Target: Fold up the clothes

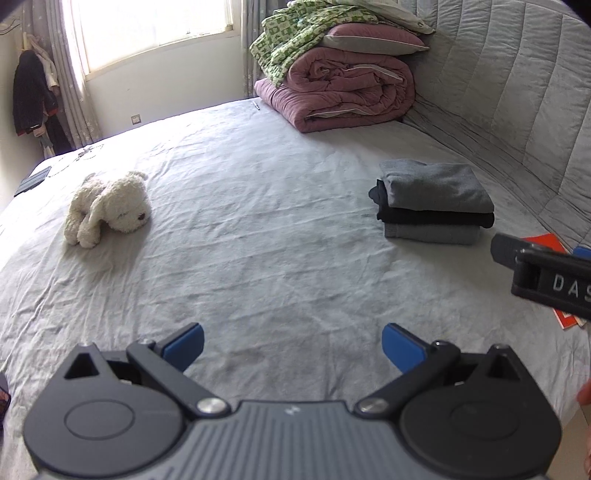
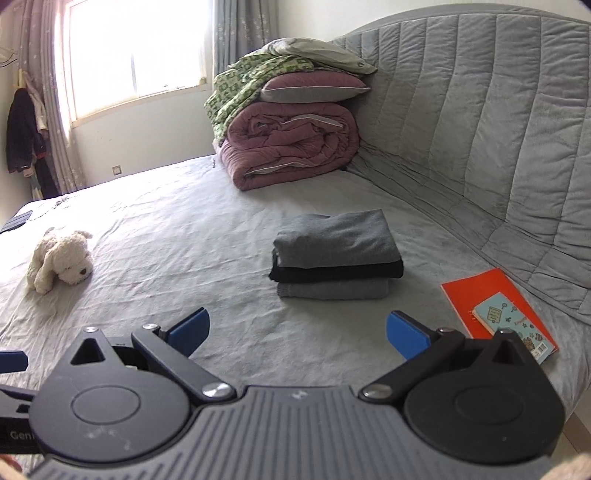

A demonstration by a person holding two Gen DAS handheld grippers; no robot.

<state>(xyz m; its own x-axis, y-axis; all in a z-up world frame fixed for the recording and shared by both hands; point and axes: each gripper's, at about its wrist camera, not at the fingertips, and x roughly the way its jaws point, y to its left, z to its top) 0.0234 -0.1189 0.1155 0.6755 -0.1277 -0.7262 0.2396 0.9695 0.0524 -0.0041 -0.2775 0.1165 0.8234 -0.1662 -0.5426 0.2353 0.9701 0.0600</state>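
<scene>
In the left wrist view, dark coats point(image 1: 31, 99) hang at the far left edge beside the curtain point(image 1: 68, 74) and the bright window point(image 1: 151, 26). Below them, left of centre, a white plush dog point(image 1: 110, 208) lies on its side on the wrinkled pale bed sheet point(image 1: 258, 221). At the bottom middle, the left tool point(image 1: 293, 345) hangs above bare sheet with its blue pads point(image 1: 184, 345) spread wide, nothing between them. At the top, right of centre, a rolled mauve quilt point(image 1: 340, 96) carries a pillow point(image 1: 373, 38) and a green patterned blanket point(image 1: 284, 40). Right of centre, the stack of folded clothes point(image 1: 434, 201) rests on the sheet: a grey piece on top, a black one in the middle, a lighter grey one beneath. At the right edge, part of the right tool's black body shows, in front of an orange notebook point(image 1: 545, 240).

In the right wrist view, the plush dog lies at the left, the right tool point(image 2: 298, 330) sits at the bottom middle with its pads wide apart and empty, and the folded stack stands just above centre. Further right, the orange notebook lies flat with a small blue booklet point(image 2: 513, 326) on it, near the quilted grey headboard point(image 2: 480, 110).
</scene>
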